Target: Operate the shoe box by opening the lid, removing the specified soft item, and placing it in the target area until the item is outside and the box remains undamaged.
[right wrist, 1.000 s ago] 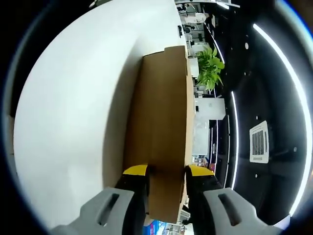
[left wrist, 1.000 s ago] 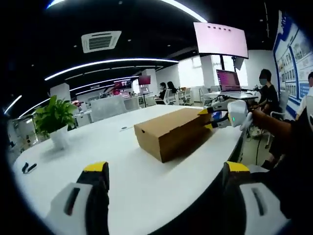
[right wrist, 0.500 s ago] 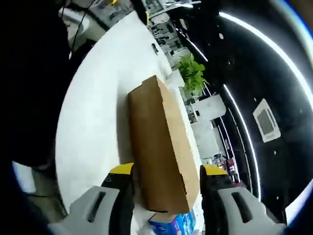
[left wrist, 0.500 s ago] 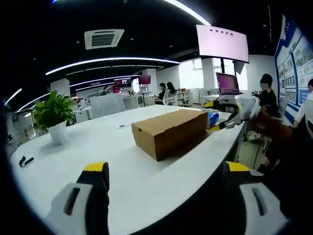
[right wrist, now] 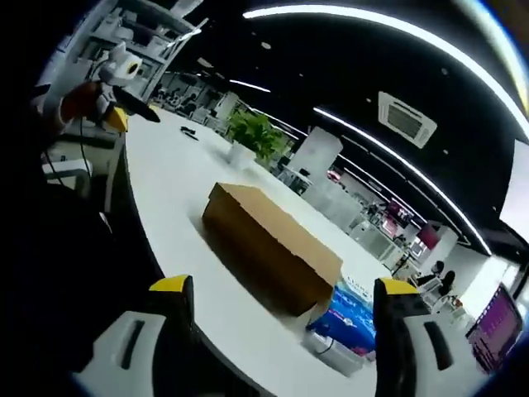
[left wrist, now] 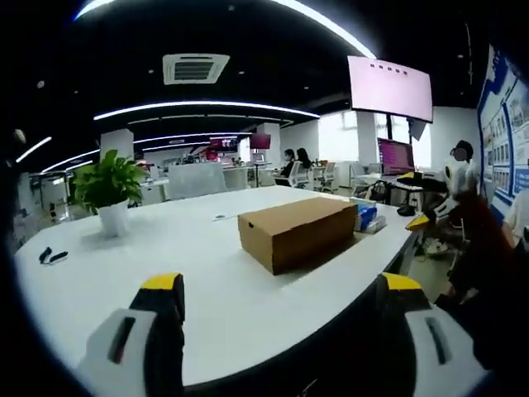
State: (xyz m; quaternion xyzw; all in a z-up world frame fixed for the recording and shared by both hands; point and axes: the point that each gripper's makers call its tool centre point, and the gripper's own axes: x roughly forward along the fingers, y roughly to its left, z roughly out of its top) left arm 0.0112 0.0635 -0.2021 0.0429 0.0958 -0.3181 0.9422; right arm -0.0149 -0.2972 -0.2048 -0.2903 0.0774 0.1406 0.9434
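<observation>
1. My left tongs (left wrist: 277, 302) sit at the bottom of the left gripper view, jaws wide apart and holding nothing. Between them I see only the white bench (left wrist: 207, 289).

2. My right tongs (right wrist: 277, 302) sit at the bottom of the right gripper view, also spread and empty. They are well apart from the box.

3. The shoe box (left wrist: 297, 231) lies on the bench, a little right of the middle in the left gripper view. In the right gripper view it is at the centre, seen from its other end. The lid (right wrist: 277, 222) is shut, so the opening step is not yet done, in my judgement. The soft item is hidden inside and I cannot tell what it is.

4. A blue packet (right wrist: 347, 313) lies just beside one end of the box, at the lower right of the right gripper view. A potted plant (left wrist: 110, 192) stands at the left of the left gripper view, well apart from the box.

5. The box is plain brown cardboard, so I judge it light, fairly stiff, but easy to dent or tear at the edges. It can also slide on the smooth bench.

6. I think the best hold is the lower rim of the lid at a short end, with a gentle pinch, while the other tongs steady the base.
</observation>
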